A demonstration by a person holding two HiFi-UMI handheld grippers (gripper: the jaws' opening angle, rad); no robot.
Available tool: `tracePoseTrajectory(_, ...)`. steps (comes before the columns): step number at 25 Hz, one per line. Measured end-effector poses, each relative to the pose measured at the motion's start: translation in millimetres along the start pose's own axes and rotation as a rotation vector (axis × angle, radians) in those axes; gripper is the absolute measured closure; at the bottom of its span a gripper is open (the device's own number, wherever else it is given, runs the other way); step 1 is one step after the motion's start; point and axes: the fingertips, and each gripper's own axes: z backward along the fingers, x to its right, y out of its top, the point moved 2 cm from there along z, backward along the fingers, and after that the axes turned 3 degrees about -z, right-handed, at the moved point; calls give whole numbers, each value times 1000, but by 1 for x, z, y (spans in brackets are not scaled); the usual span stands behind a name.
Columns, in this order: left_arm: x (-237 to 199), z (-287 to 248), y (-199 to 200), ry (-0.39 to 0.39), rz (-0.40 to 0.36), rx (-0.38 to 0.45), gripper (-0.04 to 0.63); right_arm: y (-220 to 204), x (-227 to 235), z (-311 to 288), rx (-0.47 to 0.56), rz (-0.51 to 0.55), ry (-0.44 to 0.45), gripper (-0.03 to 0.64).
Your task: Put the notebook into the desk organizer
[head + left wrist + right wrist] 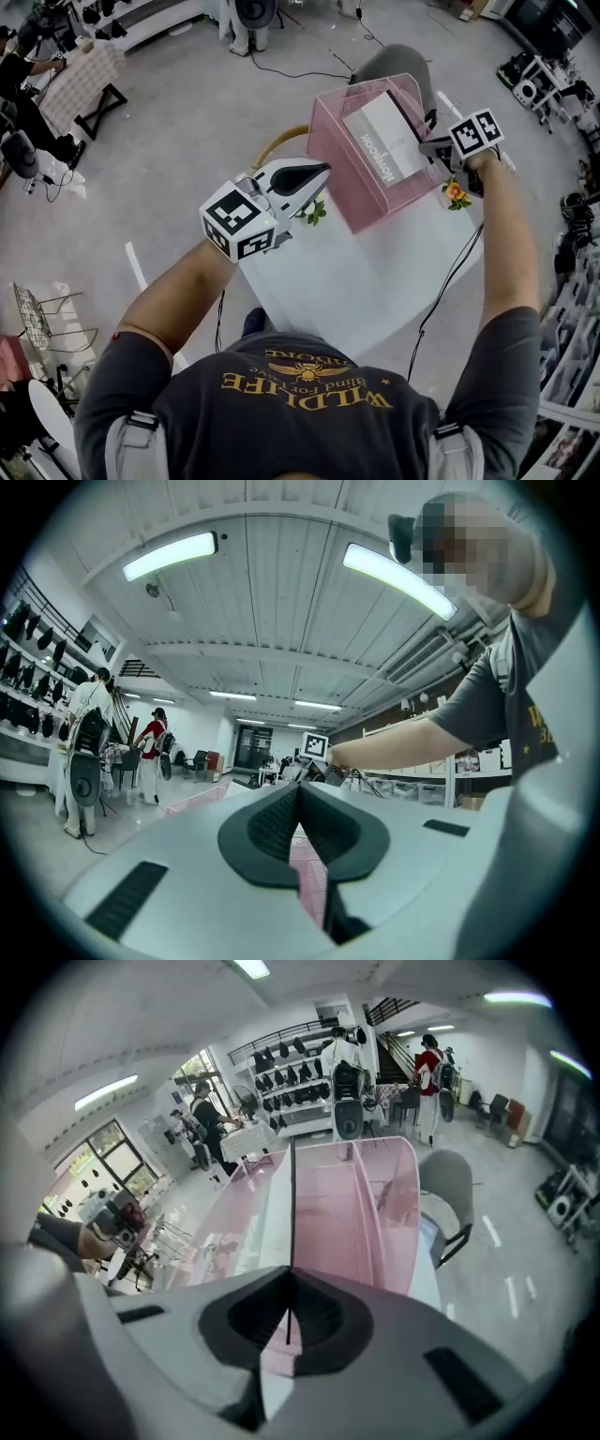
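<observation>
Gripping notebook [384, 136] edge inside organizer [342, 183] | right fingers [328, 1321] clamped on it | left fingers [272, 827] closed, empty

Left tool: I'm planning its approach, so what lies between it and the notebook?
In the head view, the desk organizer's pink side wall stands between the left tool and the notebook.
</observation>
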Motion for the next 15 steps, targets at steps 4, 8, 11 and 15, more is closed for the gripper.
tracePoseTrajectory(4,3,-3,-3,-10,4,-3,594,0,13,-18,-32,62,-154,606)
tracePoseTrajectory(8,6,-5,-4,-18,4,-4,594,2,21,-27,-53,126,-302,588)
tracePoseTrajectory(11,8,-5,-5,-22,2,-6,595,3,27,-31,-62,177,-414,571)
tracePoseTrajectory(15,8,-1,-6,-21,2,-5,595,4,31,-34,-67,214,-532,560)
